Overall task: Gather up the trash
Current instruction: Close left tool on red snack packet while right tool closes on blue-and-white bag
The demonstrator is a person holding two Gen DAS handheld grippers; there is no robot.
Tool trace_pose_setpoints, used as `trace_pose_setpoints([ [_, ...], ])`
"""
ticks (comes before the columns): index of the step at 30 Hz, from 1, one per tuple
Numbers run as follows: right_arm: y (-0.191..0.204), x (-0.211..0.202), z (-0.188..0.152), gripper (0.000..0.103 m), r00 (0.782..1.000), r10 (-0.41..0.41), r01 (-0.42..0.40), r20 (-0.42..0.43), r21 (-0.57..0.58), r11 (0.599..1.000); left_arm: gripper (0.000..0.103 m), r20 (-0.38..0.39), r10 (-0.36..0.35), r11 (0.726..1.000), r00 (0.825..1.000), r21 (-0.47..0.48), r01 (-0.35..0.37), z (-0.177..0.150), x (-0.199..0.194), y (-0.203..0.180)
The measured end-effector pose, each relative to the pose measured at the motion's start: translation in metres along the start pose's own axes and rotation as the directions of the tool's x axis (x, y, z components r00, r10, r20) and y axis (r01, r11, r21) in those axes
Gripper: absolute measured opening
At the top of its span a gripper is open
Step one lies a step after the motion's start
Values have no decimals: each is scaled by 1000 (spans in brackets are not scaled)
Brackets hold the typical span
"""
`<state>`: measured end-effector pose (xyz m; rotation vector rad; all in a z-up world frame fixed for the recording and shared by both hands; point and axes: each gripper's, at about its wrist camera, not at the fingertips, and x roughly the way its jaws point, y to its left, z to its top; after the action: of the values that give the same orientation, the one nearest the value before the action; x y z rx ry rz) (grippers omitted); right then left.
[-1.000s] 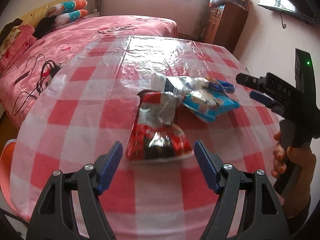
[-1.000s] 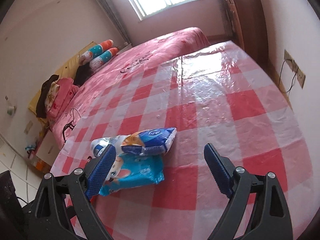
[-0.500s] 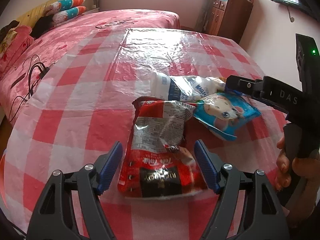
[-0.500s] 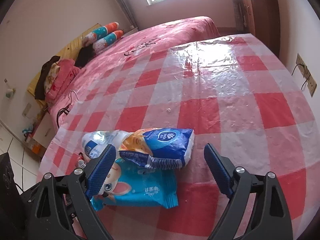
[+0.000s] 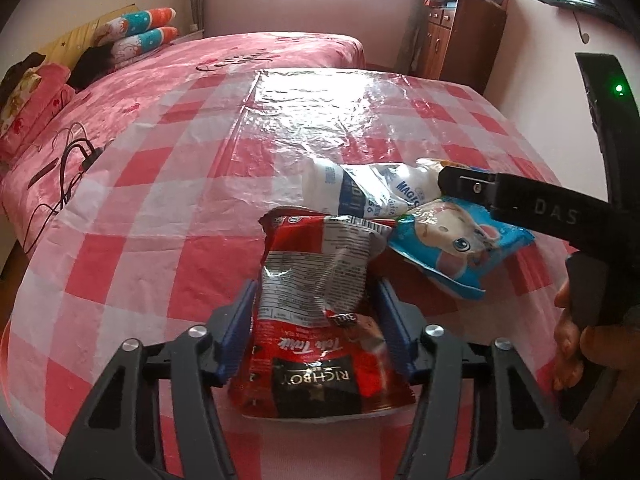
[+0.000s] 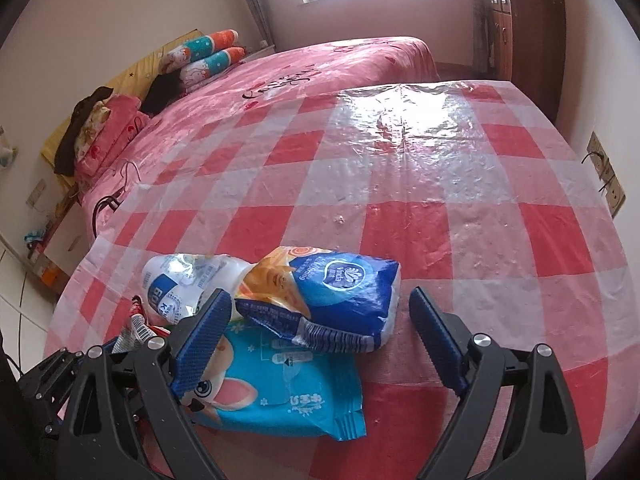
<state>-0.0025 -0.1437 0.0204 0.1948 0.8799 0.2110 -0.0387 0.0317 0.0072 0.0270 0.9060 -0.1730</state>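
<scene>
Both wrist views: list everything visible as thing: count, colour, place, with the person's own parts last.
Red snack bag: 1, red-black, between left pads.
White wrapper: 1, white-blue, behind red bag.
Cartoon wipes pack: 1, light blue, under tissue pack.
Tissue pack: 1, dark blue-orange, between open right jaws.
Tablecloth: 1, red-white check.
Bed: 1, pink, beyond table.
Cabinet: 1, brown, far right.
Left gripper: jaws just closing on red bag.
Right gripper: open.
Hand: 1, on right gripper.
</scene>
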Motion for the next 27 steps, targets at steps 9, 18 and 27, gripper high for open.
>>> trace_pose_setpoints([
  [9,-7,-1,0,72,1000,-20,20,7,8,1000,55,12,-21,999,1000,-28,22,-5,-6,7],
  [18,-24,-5,1,59,999,42,-43,24,70,997,54,5,-51,994,999,-95,52,-9,-13,30],
  [27,-24,-11,-2,45,998,50,-53,37,72,996,54,3,-70,991,998,-110,70,-17,-21,45],
])
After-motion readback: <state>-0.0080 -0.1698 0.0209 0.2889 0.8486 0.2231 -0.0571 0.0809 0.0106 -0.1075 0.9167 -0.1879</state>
